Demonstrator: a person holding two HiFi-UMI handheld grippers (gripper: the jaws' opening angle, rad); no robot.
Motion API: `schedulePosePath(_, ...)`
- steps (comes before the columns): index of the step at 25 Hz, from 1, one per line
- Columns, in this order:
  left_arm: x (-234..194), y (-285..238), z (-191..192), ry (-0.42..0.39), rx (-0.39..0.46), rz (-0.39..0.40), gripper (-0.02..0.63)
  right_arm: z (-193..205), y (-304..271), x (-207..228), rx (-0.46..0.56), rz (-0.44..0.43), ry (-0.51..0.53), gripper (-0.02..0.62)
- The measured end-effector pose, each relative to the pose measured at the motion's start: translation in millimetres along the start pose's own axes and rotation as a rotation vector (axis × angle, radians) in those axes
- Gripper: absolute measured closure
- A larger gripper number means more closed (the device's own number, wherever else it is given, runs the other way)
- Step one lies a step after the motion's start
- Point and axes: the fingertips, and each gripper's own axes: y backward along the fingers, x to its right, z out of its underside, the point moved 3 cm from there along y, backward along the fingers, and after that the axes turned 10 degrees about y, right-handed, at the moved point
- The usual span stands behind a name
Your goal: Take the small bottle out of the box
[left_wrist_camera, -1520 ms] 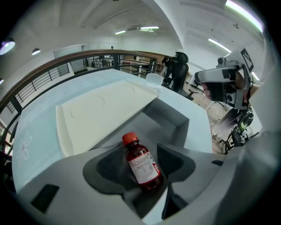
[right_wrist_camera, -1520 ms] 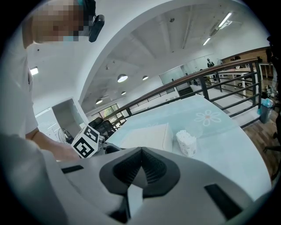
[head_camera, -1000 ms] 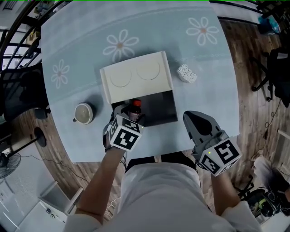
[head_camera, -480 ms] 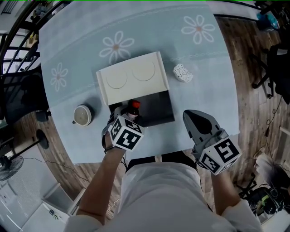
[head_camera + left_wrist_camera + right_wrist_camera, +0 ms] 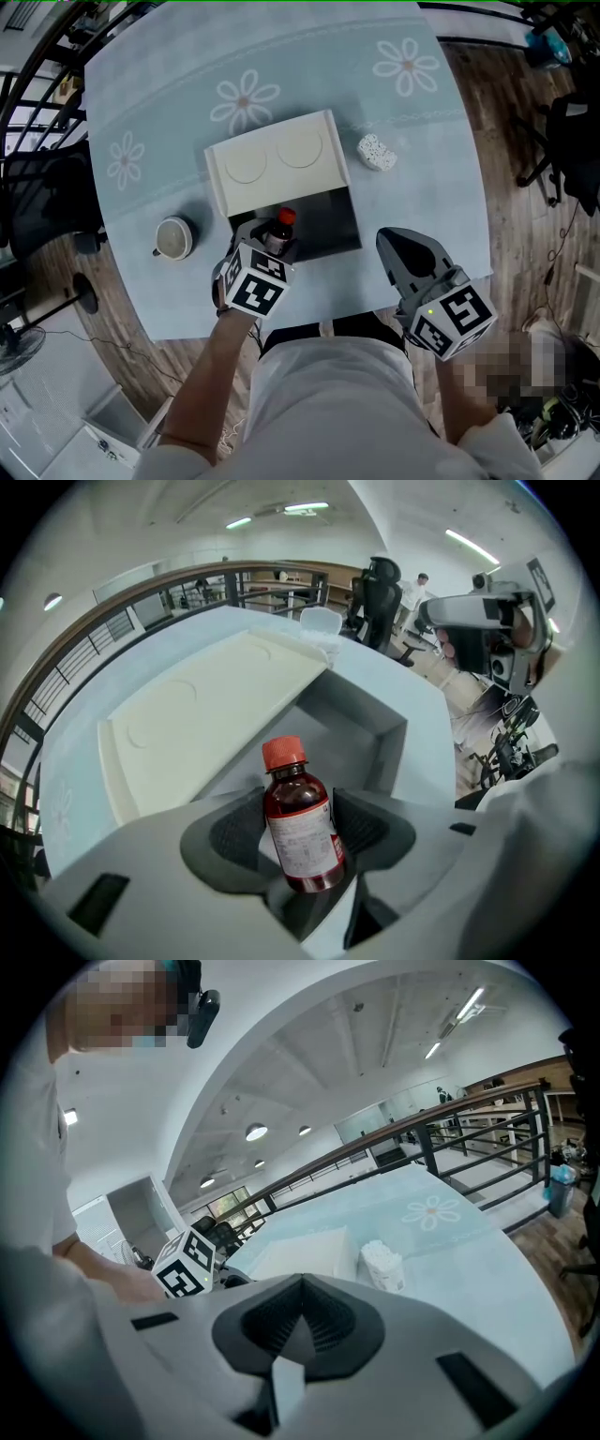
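A small brown bottle [image 5: 281, 228] with a red cap [image 5: 283, 752] stands at the near left corner of the open box [image 5: 330, 246], slightly tilted. The box's white lid [image 5: 272, 164] lies folded back on the far side. My left gripper [image 5: 272, 236] points steeply down into that corner. Its jaws have just been closing, and in the left gripper view both dark pads [image 5: 234, 834] press the label of the bottle [image 5: 302, 836]. My right gripper [image 5: 405, 246] hovers shut over the table's near right part, nothing in it; its pads [image 5: 323, 1321] meet.
A cup [image 5: 173, 236] sits left of the box on the pale blue flowered table [image 5: 422, 187]. A small white textured block [image 5: 377, 152] lies right of the lid, also in the right gripper view [image 5: 382, 1265]. The table's near edge runs just under both grippers.
The left gripper's jaws have drawn in on the bottle, and the gripper has rolled slightly. The right gripper has kept still.
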Motion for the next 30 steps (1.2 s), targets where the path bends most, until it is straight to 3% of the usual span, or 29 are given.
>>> schedulePosePath(9, 6.3, 67.9, -31.5, 0.055, 0.251, 0.113, 0.365, -31.4, 2.9, -31.4, 0.044, 0.005, 0.048, 0.574)
schedulePosePath(21, 2.4, 169.9, -57.1, -0.002, 0.516, 0.170, 0.365, -73.9, 16.5, -84.9, 0.102, 0.056, 0.134, 0.574)
schedulePosePath(30, 3.2, 230.5, -43.3, -0.079, 0.672, 0.251, 0.365, -97.6, 27.3, -129.4, 0.147, 0.120, 0.194, 0.574)
